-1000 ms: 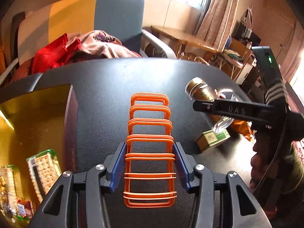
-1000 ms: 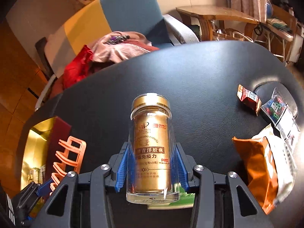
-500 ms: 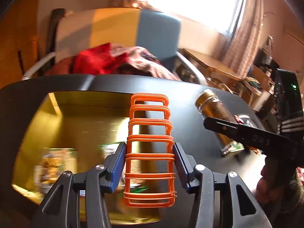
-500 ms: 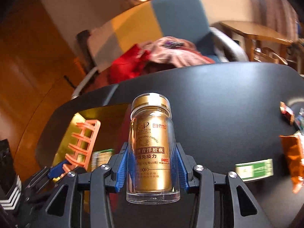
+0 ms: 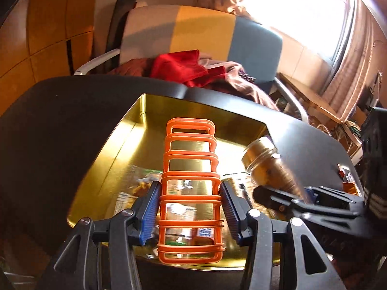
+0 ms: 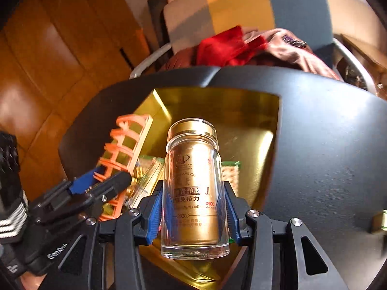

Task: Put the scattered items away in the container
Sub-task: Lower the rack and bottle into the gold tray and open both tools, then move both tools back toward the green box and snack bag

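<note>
My left claw (image 5: pixel 191 213) pinches an orange rack (image 5: pixel 189 186) by its long sides, blue pads pressed against the rungs, and my right claw (image 6: pixel 193 213) clamps a gold jar (image 6: pixel 194 193) around its clear body, lid pointing away from me. Neither grip has shifted over the last second. What has changed is what lies under them: a second ago both claws hung over bare dark surface (image 5: pixel 60 125), with the gold box (image 5: pixel 183 111) off at the left edge of view. Now both have swung across and the rack and the jar hang over the open box, side by side, the jar just right of the rack. Inside the box I see cracker packets (image 6: pixel 229 171) and other small wrapped things already lying on the floor. I judge the carry is nearly done and both loads are placed for release. A green carton (image 6: pixel 379 221) sits out on the surface, so more pickups remain.
</note>
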Available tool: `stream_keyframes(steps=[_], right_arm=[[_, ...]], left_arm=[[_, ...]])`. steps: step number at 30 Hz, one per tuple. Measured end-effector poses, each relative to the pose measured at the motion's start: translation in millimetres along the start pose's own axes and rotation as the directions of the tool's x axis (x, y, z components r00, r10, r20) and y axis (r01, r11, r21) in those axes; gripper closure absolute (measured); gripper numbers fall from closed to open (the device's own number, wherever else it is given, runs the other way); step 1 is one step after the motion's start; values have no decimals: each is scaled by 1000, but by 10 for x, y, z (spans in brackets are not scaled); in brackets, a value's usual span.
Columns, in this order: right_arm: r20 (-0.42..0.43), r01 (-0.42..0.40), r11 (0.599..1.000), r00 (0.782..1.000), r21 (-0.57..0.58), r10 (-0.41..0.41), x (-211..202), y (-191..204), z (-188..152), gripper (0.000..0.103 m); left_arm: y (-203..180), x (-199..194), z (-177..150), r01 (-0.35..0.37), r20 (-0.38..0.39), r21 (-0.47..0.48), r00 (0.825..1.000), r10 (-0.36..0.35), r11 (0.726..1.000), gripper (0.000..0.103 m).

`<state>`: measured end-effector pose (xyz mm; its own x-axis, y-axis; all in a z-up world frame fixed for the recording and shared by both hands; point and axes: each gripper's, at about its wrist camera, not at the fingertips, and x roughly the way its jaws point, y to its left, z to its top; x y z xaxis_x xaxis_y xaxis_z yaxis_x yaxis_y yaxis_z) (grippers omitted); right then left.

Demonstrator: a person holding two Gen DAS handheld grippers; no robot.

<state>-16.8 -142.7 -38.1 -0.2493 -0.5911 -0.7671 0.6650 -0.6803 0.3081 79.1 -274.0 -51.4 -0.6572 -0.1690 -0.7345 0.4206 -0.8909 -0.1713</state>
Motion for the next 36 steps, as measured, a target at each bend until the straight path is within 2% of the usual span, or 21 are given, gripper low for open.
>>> stream_keyframes(steps=[7, 11, 14, 17, 20, 27, 29, 32, 36], right_arm=[[-75, 20, 1000, 997, -13, -21, 234, -11, -79, 57], [-91, 21, 1000, 996, -11, -22, 254, -21, -156, 55], [-58, -17, 1000, 998, 5, 17, 145, -25, -158, 54], [-20, 5, 999, 1000, -32, -6, 29, 30, -126, 54], [9, -2, 1000, 1000, -1, 2, -78, -32, -124, 54], [93, 30, 991, 995, 130, -42, -445, -472, -314, 54], [116, 65, 982, 989, 178, -87, -584, -678, -386, 54], [138, 108, 954, 979, 280, -151, -866, -1093, -581, 52], [159, 166, 892, 954, 421, -253, -1282, -1660, -887, 48]], left_arm=[[84, 32, -101, -18, -9, -7, 1000, 18, 1000, 53], [83, 28, -133, -33, -17, 4, 999, 33, 999, 53], [109, 42, -162, -41, -30, -9, 999, 40, 999, 51], [123, 7, -166, -47, -21, -16, 999, 46, 999, 51], [122, -47, -152, -50, -5, -20, 999, 50, 999, 51], [-62, -262, -60, 4, 50, -2, 999, -4, 1000, 51], [-218, -323, -32, 40, 58, 27, 997, -41, 999, 51], [-511, -365, -20, 98, 48, 84, 994, -103, 992, 50], [-1001, -335, -62, 173, 2, 185, 984, -176, 967, 48]])
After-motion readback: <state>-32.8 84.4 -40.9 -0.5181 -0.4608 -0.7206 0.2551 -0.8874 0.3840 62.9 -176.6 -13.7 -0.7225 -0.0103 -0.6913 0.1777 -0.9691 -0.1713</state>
